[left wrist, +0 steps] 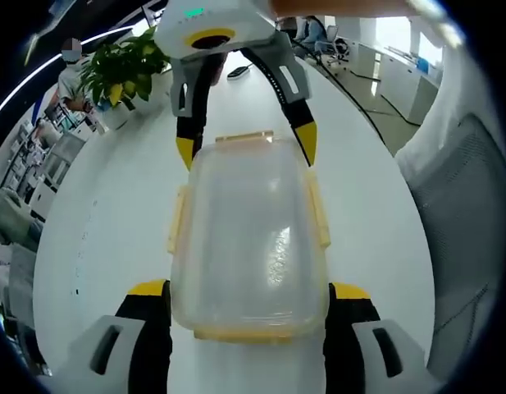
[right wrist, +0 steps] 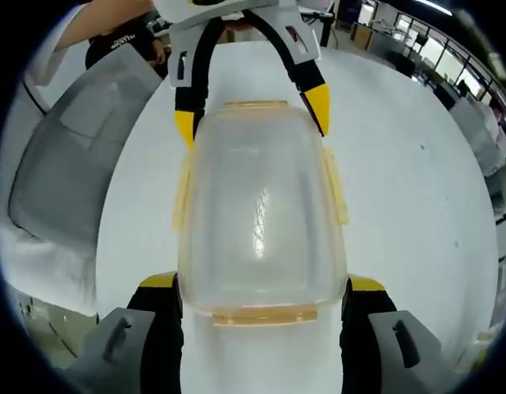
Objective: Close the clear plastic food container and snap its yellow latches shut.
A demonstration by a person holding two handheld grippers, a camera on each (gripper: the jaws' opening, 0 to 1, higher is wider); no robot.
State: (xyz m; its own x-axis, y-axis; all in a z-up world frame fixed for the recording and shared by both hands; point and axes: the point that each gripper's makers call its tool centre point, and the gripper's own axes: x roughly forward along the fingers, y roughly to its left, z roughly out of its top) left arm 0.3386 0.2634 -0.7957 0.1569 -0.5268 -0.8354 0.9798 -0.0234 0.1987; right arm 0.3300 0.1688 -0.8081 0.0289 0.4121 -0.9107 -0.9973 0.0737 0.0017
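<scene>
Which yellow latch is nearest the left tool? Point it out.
The short-end latch between the left tool's own jaws; the side latches lie farther, and the far-end latch sits by the right tool.

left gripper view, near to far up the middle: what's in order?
Left gripper, jaws either side of the near end → clear plastic food container with lid on → its far yellow latch → right gripper, tips at the far corners → white table → potted plant.

Bright, even light; glare on the white table [left wrist: 113, 213]; edges bowed, perhaps slightly soft.
</scene>
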